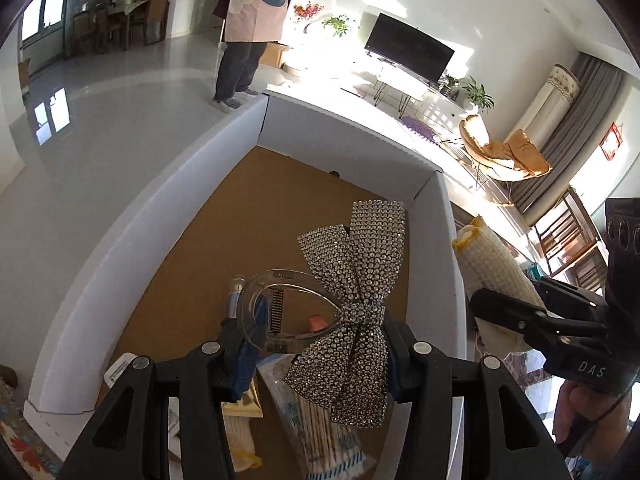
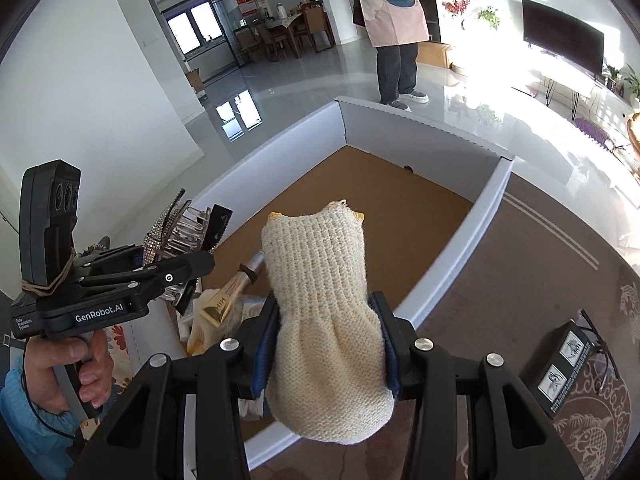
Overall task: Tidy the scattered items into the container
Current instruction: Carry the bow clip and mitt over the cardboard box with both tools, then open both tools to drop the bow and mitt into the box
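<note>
Left gripper (image 1: 316, 356) is clamped on a rhinestone bow hair claw (image 1: 352, 312), its blue pads pressing the clip from both sides — the clear plastic claw part sticks out to the left of the bow. From the left wrist view the clip hangs over the near end of the white cardboard box (image 1: 160, 220), above the brown floor of the box. Below it, inside the box, lie a pack of cotton swabs (image 1: 320, 436), a blue pen-like tube (image 1: 236, 296) and a small white label card (image 1: 120, 368). Just outside the right wall of the box, the right gripper (image 1: 516, 304) shows with a cream knitted cloth (image 1: 492, 264) in its grip.

From the right wrist view, the right gripper (image 2: 326, 356) pinches the cream knitted cloth (image 2: 324, 308) between its blue pads, the cloth standing up over the near part of the box (image 2: 452, 276). Inside the box, left of the cloth, lies a gold-labelled packet (image 2: 220, 304). At the left wall of the box the left gripper (image 2: 192, 256) carries the hair claw (image 2: 168, 232), held by a hand (image 2: 68, 372) — a blue sleeve (image 2: 20, 412) below it. Right of the box, on a patterned brown rug (image 2: 520, 264), lies a small black box (image 2: 564, 368). Beyond the far end of the box a person in a pink apron (image 2: 396, 12) stands on the glossy floor.
</note>
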Tool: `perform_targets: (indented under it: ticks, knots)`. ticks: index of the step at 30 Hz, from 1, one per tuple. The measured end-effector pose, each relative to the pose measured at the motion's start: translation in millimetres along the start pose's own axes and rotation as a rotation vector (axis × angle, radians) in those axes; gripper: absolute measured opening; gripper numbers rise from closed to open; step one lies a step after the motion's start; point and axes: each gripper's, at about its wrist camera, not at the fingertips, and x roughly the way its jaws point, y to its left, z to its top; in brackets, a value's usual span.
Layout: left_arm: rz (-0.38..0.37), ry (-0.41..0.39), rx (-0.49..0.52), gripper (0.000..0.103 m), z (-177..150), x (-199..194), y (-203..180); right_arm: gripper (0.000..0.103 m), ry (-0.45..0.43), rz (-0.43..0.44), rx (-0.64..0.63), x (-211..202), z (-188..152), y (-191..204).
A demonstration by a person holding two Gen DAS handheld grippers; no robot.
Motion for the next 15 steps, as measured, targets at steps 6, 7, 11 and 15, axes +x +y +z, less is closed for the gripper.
perform_targets:
  ticks: [6, 7, 11, 15]
  knots:
    - [0.056, 0.044, -0.022, 0.05, 19.3, 51.2, 9.9, 0.044, 0.041, -0.048, -0.005, 61.3, 30.9, -7.3]
    - [0.062, 0.052, -0.025, 0.05, 20.1, 59.0, 10.8, 0.044, 0.052, -0.058, -0.005, 69.8, 32.4, -9.5]
    - [0.085, 0.074, -0.022, 0.05, 20.4, 81.9, 13.5, 0.044, 0.066, -0.082, -0.011, 94.5, 33.6, -17.3]
    - [0.127, 0.093, -0.015, 0.056, 19.5, 93.0, 17.3, 0.069, 0.096, -0.086, -0.019, 112.0, 35.3, -19.3]
